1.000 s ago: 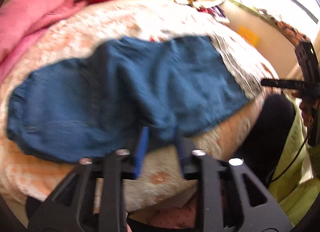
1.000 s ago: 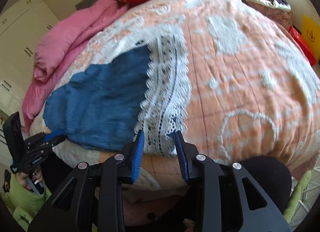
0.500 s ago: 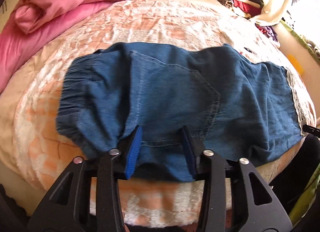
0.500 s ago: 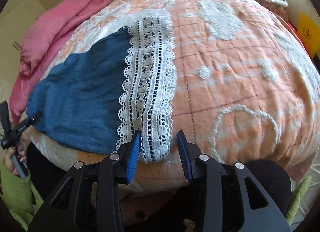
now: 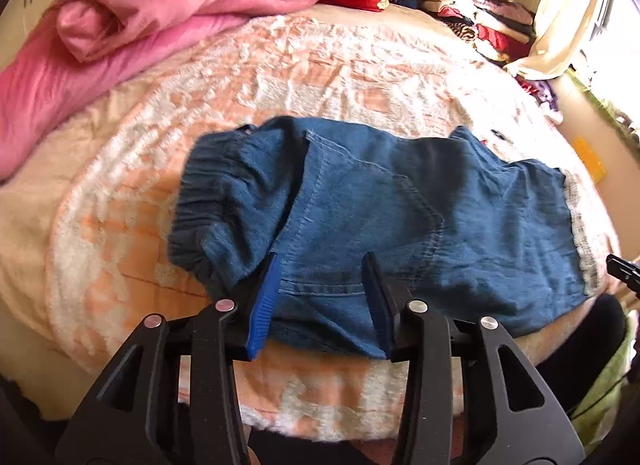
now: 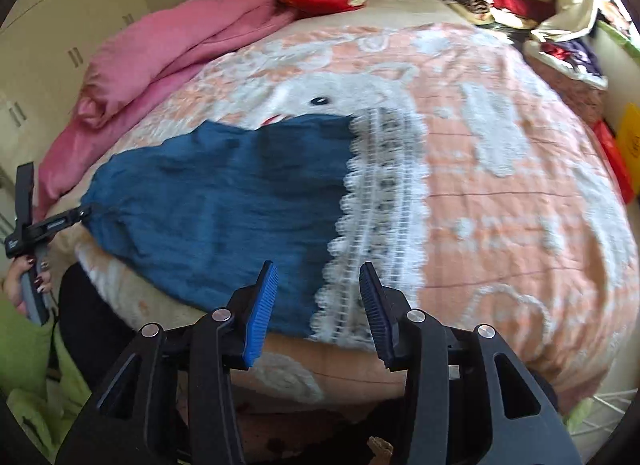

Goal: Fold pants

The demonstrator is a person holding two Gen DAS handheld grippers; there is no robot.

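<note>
Daylight is streaming in from the window (image 5: pixel 612 77) at the upper right, blowing out that corner and washing the peach bedspread (image 5: pixel 320 73) pale. Fisheye bending is curving every edge. Motion blur is softening the lace hem (image 6: pixel 380 205).

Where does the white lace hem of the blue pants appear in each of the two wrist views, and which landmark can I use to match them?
Left wrist view: the white lace hem is a thin strip at the far right end of the blue pants.
Right wrist view: the hem runs down the middle, just beyond the fingertips.
Shared landmark: the pink quilt, upper left in both.
</note>
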